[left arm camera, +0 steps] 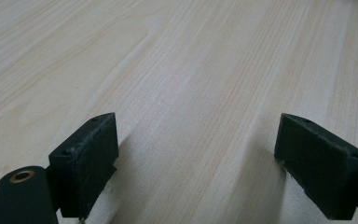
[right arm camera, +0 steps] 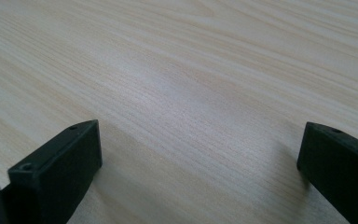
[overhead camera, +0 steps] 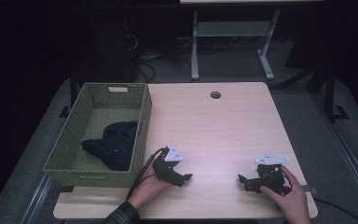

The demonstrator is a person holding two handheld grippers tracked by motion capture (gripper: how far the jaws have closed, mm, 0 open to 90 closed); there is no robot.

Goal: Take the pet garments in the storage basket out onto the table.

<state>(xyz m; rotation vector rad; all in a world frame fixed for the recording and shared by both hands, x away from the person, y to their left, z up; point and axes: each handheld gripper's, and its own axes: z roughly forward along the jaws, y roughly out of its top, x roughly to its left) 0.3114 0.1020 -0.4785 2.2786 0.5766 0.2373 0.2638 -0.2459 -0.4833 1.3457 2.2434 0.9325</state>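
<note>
A green woven basket (overhead camera: 142, 122) stands on the left side of the light wood table (overhead camera: 214, 126), with a dark folded garment (overhead camera: 112, 143) lying inside it. My left gripper (overhead camera: 186, 177) rests low over the table just right of the basket's near corner, held by a hand. My right gripper (overhead camera: 241, 180) sits near the table's front right, its jaws turned toward the left one. In the left gripper view my gripper (left arm camera: 196, 158) stands open over bare wood. In the right gripper view my gripper (right arm camera: 200, 168) is also open with nothing between the jaws.
A round cable hole (overhead camera: 215, 95) lies near the table's far edge. Behind the table stands a grey desk frame (overhead camera: 233, 42) on a dark floor. A cable (overhead camera: 140, 175) trails from the left gripper along the basket's corner.
</note>
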